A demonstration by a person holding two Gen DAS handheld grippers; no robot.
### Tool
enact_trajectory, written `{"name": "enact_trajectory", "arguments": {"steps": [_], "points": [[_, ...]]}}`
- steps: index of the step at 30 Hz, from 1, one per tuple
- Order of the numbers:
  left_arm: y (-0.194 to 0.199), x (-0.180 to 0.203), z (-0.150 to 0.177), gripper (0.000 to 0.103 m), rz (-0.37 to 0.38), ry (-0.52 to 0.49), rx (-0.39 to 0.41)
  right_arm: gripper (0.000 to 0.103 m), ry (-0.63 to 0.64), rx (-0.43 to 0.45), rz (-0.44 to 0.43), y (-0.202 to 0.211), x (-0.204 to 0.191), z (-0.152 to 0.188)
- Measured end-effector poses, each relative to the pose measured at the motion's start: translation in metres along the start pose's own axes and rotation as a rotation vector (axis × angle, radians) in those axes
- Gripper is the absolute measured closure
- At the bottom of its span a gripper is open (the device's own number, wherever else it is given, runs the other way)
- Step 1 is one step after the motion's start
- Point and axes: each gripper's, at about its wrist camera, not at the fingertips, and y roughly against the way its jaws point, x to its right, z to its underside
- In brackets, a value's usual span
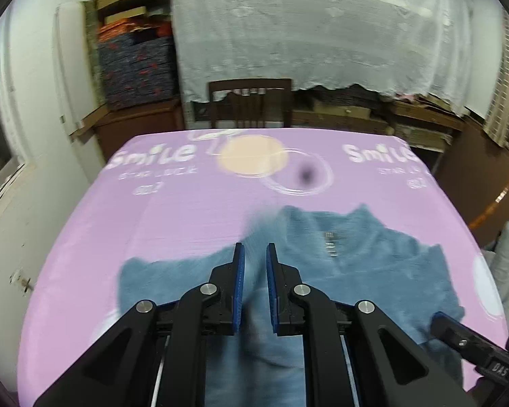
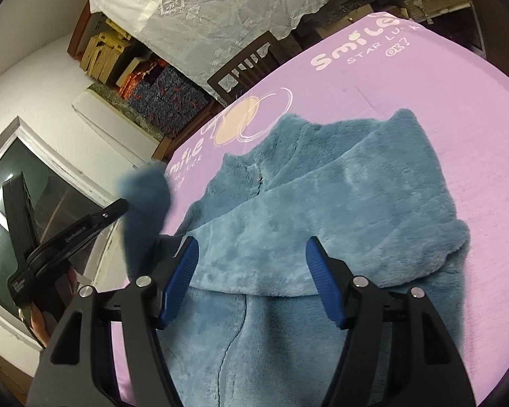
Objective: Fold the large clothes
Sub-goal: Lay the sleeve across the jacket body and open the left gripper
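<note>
Gripping a fluffy sleeve, the left gripper is clamped shut at lower centre, while the right gripper hangs open and empty over the blue fleece jacket. Looks roughly halfway: one side's folded across, this sleeve and the bottom half remain. Loads of bare purple table cover beyond the collar, chair past the far edge.

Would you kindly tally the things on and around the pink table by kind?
Blue fleece jacket: 1
Pink table cover: 1
Wooden chair: 1
Left hand-held gripper: 1
Right hand-held gripper: 1
Total: 5
</note>
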Motion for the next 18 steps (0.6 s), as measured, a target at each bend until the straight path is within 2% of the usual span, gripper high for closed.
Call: {"name": "enact_trajectory", "arguments": {"steps": [6, 8, 12, 14, 16, 18], "points": [[-0.012, 0.046, 0.012, 0.09, 0.062, -0.068, -0.022, 0.039, -0.035, 0.016, -0.012, 0.007, 0.006, -0.003], [-0.015, 0.047, 0.016, 0.089, 0.061, -0.074, -0.028, 0.038, -0.037, 0.017, -0.016, 0.007, 0.008, -0.003], [-0.015, 0.025, 0.023, 0.087, 0.05, -0.049, -0.047, 0.037, -0.035, 0.001, -0.045, 0.003, 0.008, -0.003], [-0.009, 0.002, 0.028, 0.076, 0.017, -0.032, -0.039, 0.037, -0.036, -0.015, -0.077, -0.002, 0.006, 0.0], [-0.004, -0.019, 0.035, 0.057, -0.03, -0.02, -0.029, 0.037, -0.039, -0.035, -0.115, -0.007, 0.002, 0.002], [0.0, -0.044, 0.042, 0.049, -0.065, -0.011, -0.025, 0.037, -0.043, -0.051, -0.129, -0.012, -0.004, 0.004]]}}
